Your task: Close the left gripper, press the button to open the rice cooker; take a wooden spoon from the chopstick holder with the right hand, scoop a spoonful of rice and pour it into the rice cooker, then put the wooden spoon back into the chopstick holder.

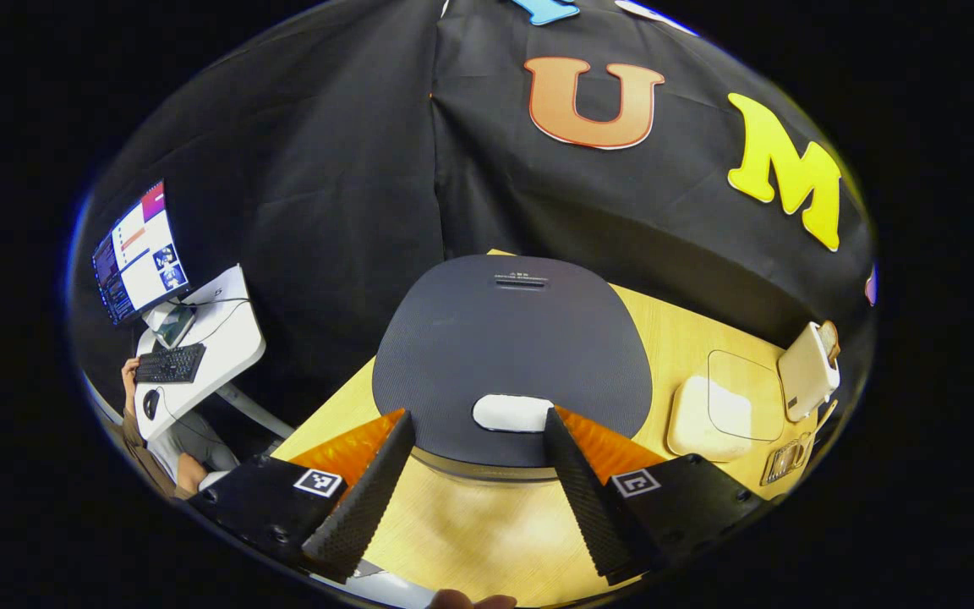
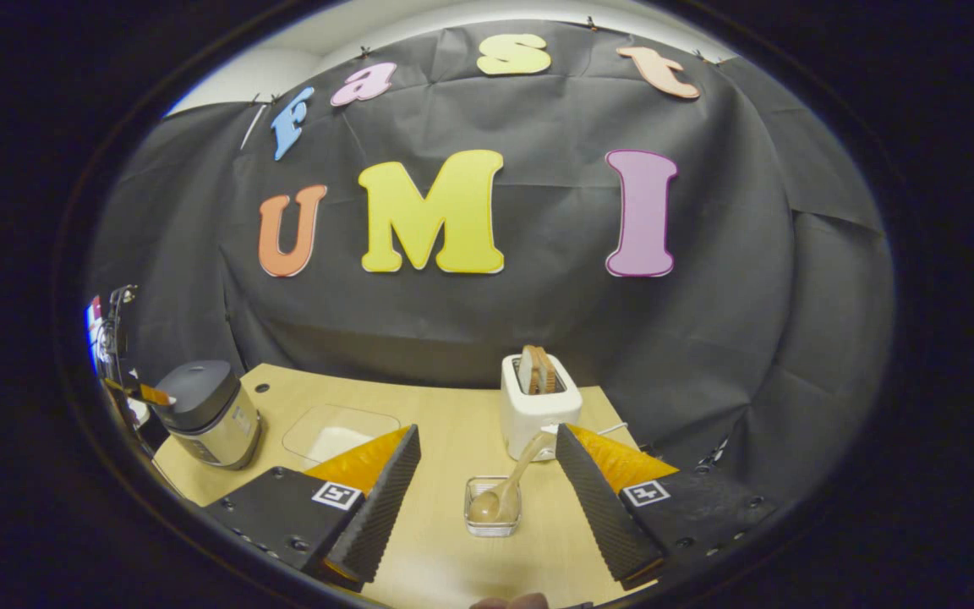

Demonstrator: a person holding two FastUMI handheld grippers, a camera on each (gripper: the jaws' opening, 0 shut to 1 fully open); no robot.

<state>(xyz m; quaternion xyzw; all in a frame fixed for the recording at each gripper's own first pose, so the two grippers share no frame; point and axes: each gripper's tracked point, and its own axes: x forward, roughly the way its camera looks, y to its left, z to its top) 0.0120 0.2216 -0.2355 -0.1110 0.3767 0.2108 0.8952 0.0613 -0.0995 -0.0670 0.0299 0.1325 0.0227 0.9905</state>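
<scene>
Hovering just above the cooker (image 1: 511, 359), the left gripper (image 1: 478, 474) pointed forward and down over the closed lid, its fingers (image 1: 364, 495) spread wide to either side of the pale button (image 1: 512, 413) at the lid's near edge. Neither finger touched the button or the lid as far as I could tell. The cooker stood on the wooden table (image 1: 470, 533), its dark lid flat and shut, the button facing the gripper.

Off to that gripper's right lay a clear-lidded tray (image 1: 728, 402) with something pale inside, and beyond it the white holder (image 1: 807, 372), seen tilted by the lens, with a wooden handle end poking from its top.

Farther along the table, the right gripper (image 2: 487, 499) was held low and level, aimed at the back cloth, its fingers (image 2: 385, 499) also wide apart and holding nothing. Between them, on the table, sat a small clear dish (image 2: 492, 506) with the spoon (image 2: 508, 484) in it: bowl down in the dish, handle slanting up and away toward the holder (image 2: 538, 406), its end resting against or just before the holder's front; I couldn't tell which. More wooden utensils (image 2: 536, 369) stood upright in the holder's top. In this view the cooker (image 2: 206, 413) stood well to the left.

At a side desk (image 1: 216, 338) a person's hand (image 1: 129, 372) rested by a keyboard (image 1: 170, 364), below a monitor (image 1: 139, 252).
</scene>
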